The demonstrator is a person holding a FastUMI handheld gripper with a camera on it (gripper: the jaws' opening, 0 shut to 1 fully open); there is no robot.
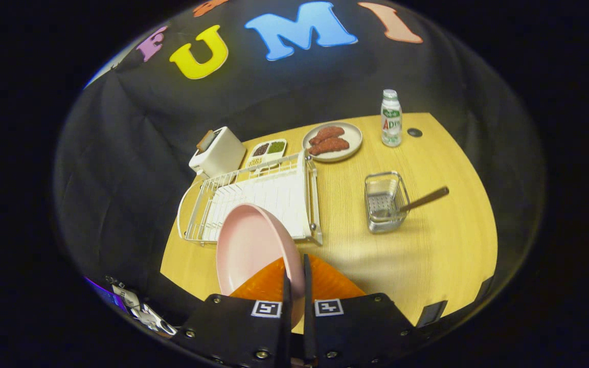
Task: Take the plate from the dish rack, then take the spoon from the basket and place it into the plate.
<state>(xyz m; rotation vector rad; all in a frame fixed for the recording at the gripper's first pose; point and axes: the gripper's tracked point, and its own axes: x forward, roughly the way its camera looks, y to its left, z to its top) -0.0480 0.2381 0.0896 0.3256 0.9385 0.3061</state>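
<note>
Tool (295, 286) fingers pinch the pink plate's (251, 248) rim between them.

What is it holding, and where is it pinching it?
The hand-held gripper holds the pink plate, both fingers pinching its rim on the side near the fingers.

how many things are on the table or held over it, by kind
plates: 2, the pink plate gripped on its rim by the gripper, and the plate of sausages
racks and baskets: 2, dish rack, wire basket
spoons: 1, spoon in the basket
bottles: 1, bottle
toasters: 1, toaster
divided trays: 1, tray
total: 8
</note>
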